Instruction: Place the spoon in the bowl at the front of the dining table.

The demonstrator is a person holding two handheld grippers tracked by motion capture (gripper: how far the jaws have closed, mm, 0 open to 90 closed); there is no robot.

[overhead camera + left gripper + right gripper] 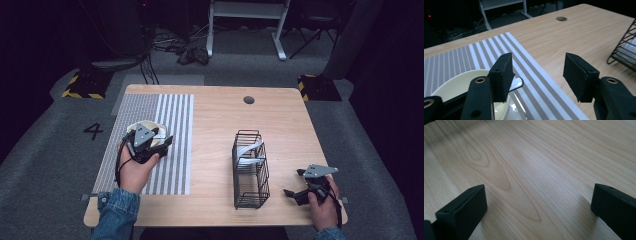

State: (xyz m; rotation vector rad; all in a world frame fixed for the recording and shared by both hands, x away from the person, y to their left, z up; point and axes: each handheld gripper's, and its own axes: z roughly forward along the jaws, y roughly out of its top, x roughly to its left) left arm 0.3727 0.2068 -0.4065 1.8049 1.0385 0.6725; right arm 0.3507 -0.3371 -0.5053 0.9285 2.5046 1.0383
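The left claw is hovering over the striped placemat on the left part of the table, with the person's left hand coming in from the bottom edge in a denim sleeve. Its jaws are standing apart with nothing between them, and no pad is pressing on anything. Just below and beside its left jaw, a cream bowl is sitting on the placemat, and a shiny spoon-like piece is lying against the bowl's rim, partly hidden behind the jaw. In the high view the bowl is showing at the far side of the claw, near the placemat's middle. The right claw is resting low near the table's right front corner, held by the right hand; its jaws are spread wide over bare wood and are gripping nothing. Between the two claws, well apart from the bowl, a black wire basket is standing on the table with pale flat items stacked inside it. A round grommet hole is sitting near the table's far edge.
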